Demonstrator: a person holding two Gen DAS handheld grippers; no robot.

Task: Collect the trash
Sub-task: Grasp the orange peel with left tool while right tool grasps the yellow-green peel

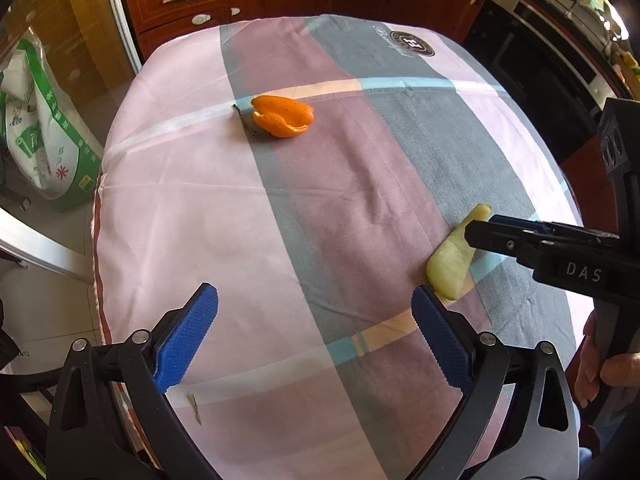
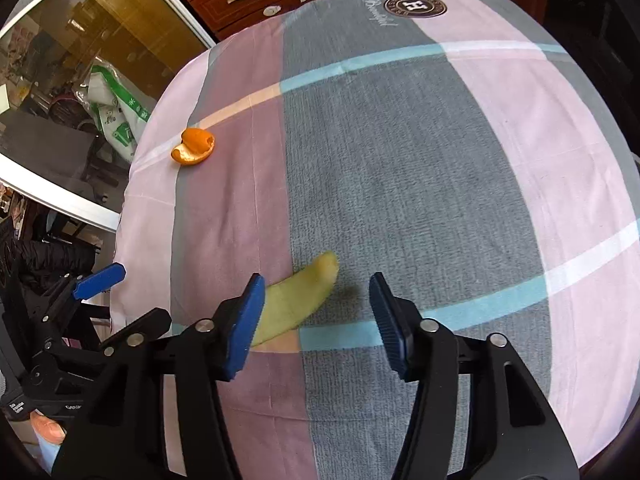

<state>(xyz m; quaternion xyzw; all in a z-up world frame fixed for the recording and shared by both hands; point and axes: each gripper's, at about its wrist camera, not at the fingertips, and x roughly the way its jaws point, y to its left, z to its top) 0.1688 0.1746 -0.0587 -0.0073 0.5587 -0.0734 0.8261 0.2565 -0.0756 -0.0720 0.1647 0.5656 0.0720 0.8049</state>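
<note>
An orange peel [image 1: 282, 115] lies on the checked tablecloth [image 1: 320, 200], far from my left gripper [image 1: 316, 340], which is open and empty above the near part of the table. A pale yellow-green peel [image 1: 452, 258] lies at the right. In the right wrist view that peel [image 2: 296, 300] lies just ahead of my right gripper [image 2: 318, 320], partly behind its left finger [image 2: 244, 324]. The right gripper is open and empty, low over the cloth. The orange peel [image 2: 193, 147] shows far left there.
Wooden drawers [image 1: 180, 0] stand behind the table. A green and white bag [image 1: 44, 128] sits on the floor at the left, behind a glass door. An oven [image 1: 552, 64] is at the back right. A small scrap [image 1: 196, 408] lies near the left gripper.
</note>
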